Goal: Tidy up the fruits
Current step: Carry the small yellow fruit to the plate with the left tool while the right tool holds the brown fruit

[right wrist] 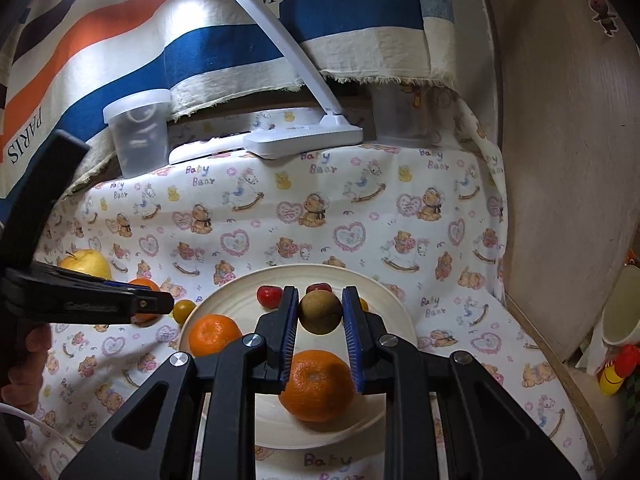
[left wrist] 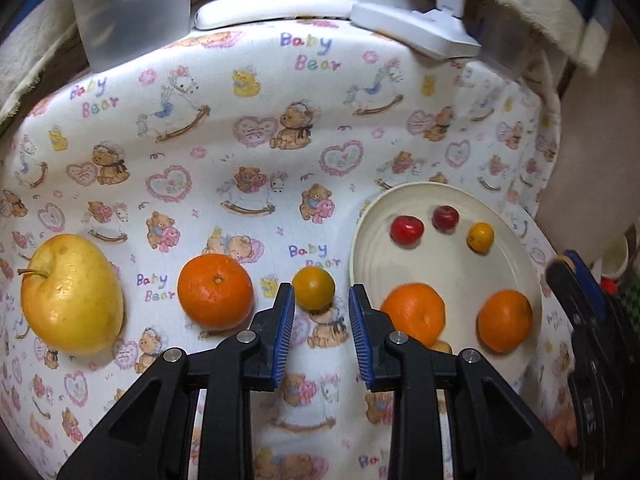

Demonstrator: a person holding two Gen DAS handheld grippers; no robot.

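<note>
My left gripper (left wrist: 321, 300) is open above the cloth, its tips either side of a small yellow-orange fruit (left wrist: 313, 287). An orange (left wrist: 215, 291) and a yellow apple (left wrist: 72, 294) lie to its left. A white plate (left wrist: 424, 200) to the right holds two oranges (left wrist: 414, 312) (left wrist: 505, 320), two small red fruits (left wrist: 406, 230) (left wrist: 445, 217) and a small yellow fruit (left wrist: 480, 236). My right gripper (right wrist: 320, 300) is shut on a round brown fruit (right wrist: 320, 312) above the plate (right wrist: 396, 300), over an orange (right wrist: 317, 386).
A white desk lamp (right wrist: 304, 136), a clear plastic tub (right wrist: 138, 132) and a second clear container (right wrist: 396, 116) stand at the back. A striped cloth hangs behind. A wooden panel (right wrist: 560, 160) and a cup (right wrist: 624, 308) are at the right.
</note>
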